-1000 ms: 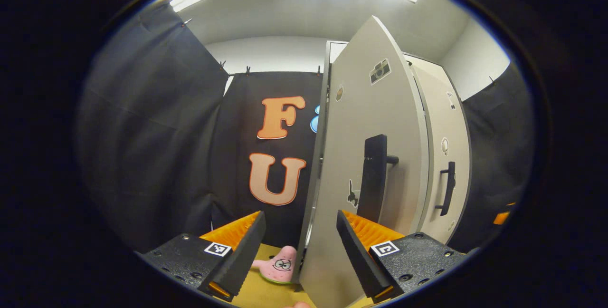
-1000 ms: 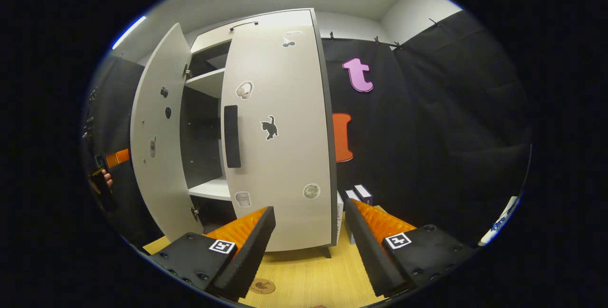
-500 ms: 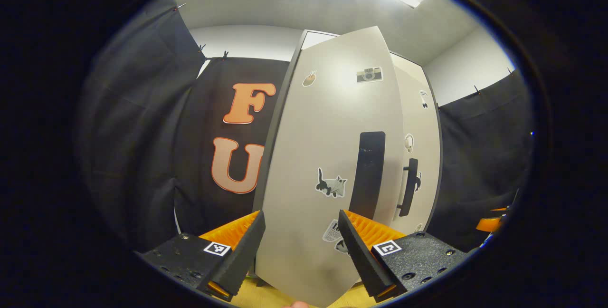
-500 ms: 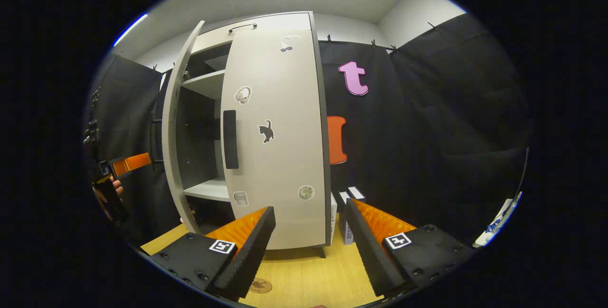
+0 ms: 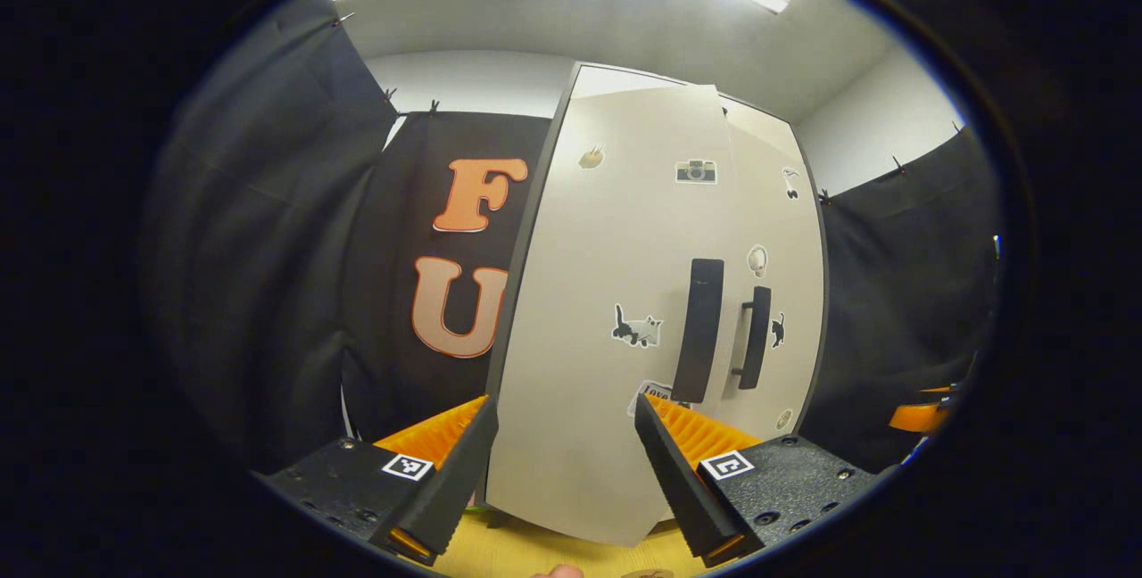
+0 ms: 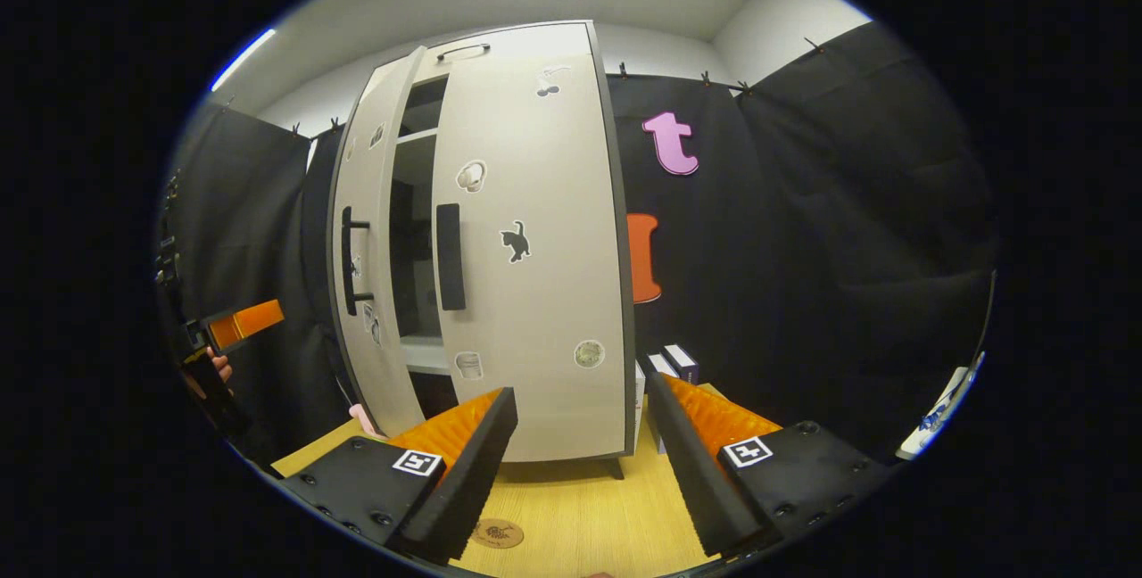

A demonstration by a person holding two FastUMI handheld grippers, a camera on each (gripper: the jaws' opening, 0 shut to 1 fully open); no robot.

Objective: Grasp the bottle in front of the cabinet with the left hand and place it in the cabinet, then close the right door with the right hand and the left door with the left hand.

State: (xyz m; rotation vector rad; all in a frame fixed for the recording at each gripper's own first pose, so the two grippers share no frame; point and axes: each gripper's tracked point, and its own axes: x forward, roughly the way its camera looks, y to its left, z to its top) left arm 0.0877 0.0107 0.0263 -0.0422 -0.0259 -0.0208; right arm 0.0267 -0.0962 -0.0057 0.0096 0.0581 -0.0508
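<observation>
Left door nearly shut, right door closed, both grippers empty.
The left gripper [image 5: 562, 462] has its fingers spread wide, the left door [image 5: 607, 337] standing just ahead between them, apparently untouched. The right gripper [image 6: 580, 462] is also spread wide, well back from the right door [image 6: 535, 248]; a narrow gap shows a shelf [image 6: 428, 355], the bottle hidden from sight.

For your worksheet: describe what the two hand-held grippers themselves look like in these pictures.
Each hand-held gripper, left and right, has two wedge-shaped fingers with ribbed inner faces. The fingers sit on black textured blocks with screws, and each block carries a small square black-and-white marker.
</observation>
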